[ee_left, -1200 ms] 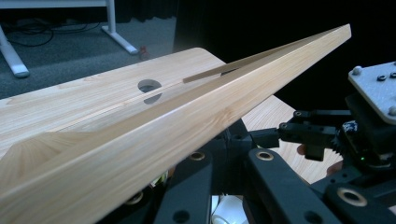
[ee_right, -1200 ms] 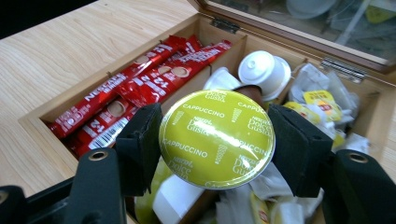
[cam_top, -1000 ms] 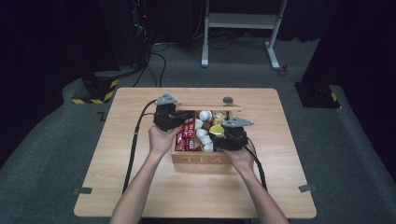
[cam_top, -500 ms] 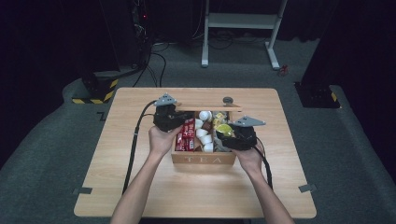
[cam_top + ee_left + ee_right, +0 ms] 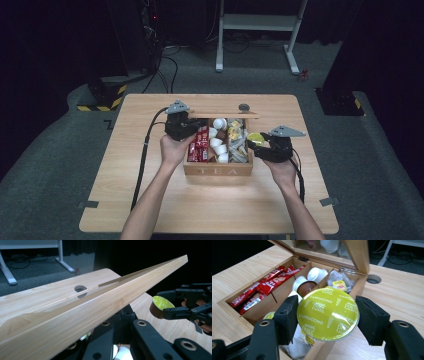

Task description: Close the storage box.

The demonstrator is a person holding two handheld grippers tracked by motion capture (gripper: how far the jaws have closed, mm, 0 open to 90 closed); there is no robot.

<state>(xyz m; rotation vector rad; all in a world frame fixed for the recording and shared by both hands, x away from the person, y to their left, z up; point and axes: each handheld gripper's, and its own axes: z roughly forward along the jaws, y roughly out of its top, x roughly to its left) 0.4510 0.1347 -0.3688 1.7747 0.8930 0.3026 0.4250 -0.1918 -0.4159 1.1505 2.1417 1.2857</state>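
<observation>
A pale wooden table (image 5: 150, 200) stands on grey carpet in a dark room, with a white metal frame (image 5: 257, 22) on the floor beyond it at twelve o'clock and a yellow-and-black striped block (image 5: 102, 95) off the far left corner at about ten o'clock. A round cable hole (image 5: 244, 107) sits in the tabletop near the far edge. At the centre of the table is a wooden tea box (image 5: 218, 170), marked TEA on its front wall, with red sachets (image 5: 199, 145) in its left compartment, white capsules (image 5: 218, 145) in the middle one and paper packets on the right. Its lid (image 5: 105, 305) stands open at the back, and the left gripper (image 5: 181, 126), at ten o'clock from the box's centre, has its jaws pinched tight on the lid's left end, holding it up. The right gripper (image 5: 327, 322) is just past the box's right wall, at three o'clock, above the tabletop. Its jaws stand about halfway apart and press on both sides of a cappuccino capsule (image 5: 328, 313) with a yellow-green foil top, held clear of the box. From the left gripper view the capsule's brown body shows between those jaws. Black cables trail from both grippers back toward the near edge at six o'clock.
</observation>
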